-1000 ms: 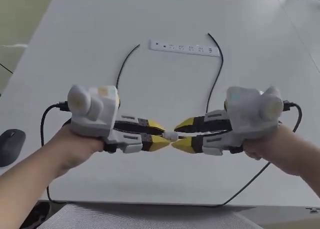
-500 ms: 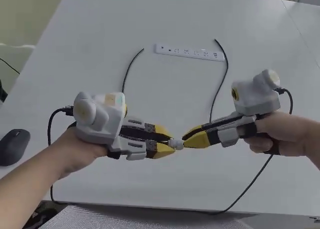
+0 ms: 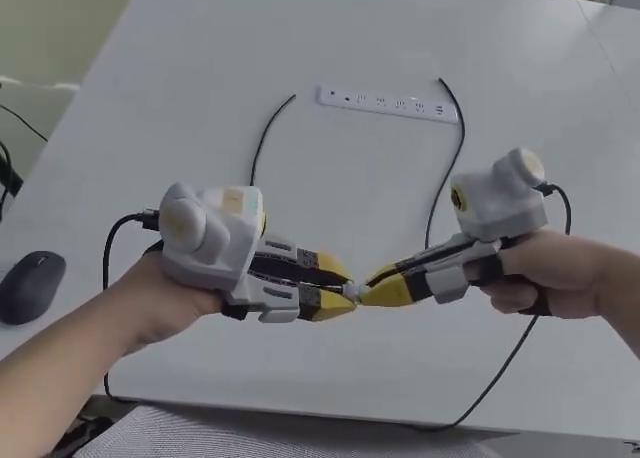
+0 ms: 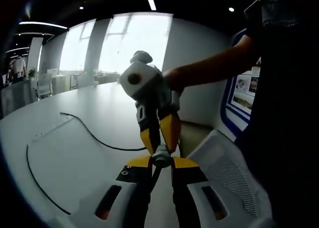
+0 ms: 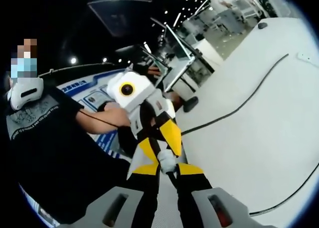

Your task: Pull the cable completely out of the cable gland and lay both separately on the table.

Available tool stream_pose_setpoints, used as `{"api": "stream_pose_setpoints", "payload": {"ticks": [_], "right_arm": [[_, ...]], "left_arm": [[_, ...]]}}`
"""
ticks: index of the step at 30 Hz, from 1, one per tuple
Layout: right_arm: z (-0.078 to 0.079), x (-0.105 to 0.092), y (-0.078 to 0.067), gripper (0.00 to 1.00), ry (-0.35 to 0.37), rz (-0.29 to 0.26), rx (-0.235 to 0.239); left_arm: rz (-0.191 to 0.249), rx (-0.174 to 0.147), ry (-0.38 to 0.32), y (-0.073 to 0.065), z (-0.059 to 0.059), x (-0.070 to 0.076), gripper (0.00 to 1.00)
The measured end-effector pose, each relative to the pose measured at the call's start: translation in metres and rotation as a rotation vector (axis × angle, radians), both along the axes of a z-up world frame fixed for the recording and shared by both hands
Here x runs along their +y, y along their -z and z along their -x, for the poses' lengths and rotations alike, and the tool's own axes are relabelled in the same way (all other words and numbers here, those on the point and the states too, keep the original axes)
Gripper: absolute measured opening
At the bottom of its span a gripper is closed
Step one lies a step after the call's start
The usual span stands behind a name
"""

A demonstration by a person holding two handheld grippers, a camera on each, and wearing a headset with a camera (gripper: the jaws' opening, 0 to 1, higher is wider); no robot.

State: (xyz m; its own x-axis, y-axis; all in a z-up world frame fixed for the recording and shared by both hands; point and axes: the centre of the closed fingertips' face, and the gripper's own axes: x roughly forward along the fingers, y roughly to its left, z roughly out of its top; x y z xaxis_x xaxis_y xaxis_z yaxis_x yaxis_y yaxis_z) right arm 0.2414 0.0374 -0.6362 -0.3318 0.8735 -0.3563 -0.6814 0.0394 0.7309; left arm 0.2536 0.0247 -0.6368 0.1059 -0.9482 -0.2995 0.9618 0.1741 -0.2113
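Holding the cable gland ctr-frame w/ my left gripper, fingers clamped on it. My right gripper has its fingers pinched on the cable.

Showing yellow at the jaw tips, black bands just behind and pale grey over the body on the left gripper, and repeating the same scheme on the right gripper. Showing whitish on the cable gland between those tips. Spreading plain, unpatterned grey-white across the table. Tracing black along the thin cords. Showing white on the power strip near the far edge, dark grey on the mouse at the left edge.
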Motion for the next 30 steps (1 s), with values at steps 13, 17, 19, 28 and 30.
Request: {"api": "stream_pose_setpoints", "payload": {"ticks": [13,17,19,28,30], "right_arm": [[-0.002,0.005,-0.002,0.07,-0.054,0.062,-0.459],[-0.005,0.004,-0.002,0.07,-0.043,0.086,-0.618],[-0.004,0.004,-0.003,0.07,-0.047,0.095,-0.681],[0.002,0.005,0.009,0.07,-0.096,0.253,-1.025],[0.003,0.006,0.01,0.07,-0.102,0.267,-1.081]], "left_arm": [[0.022,0.057,-0.024,-0.002,0.0,0.006,0.15],[0.028,0.076,-0.033,-0.003,-0.001,0.007,0.15],[0.042,0.101,-0.042,-0.004,-0.002,0.008,0.15],[0.029,0.138,-0.043,0.004,0.005,0.008,0.15],[0.031,0.142,-0.04,0.004,0.006,0.01,0.15]]}}
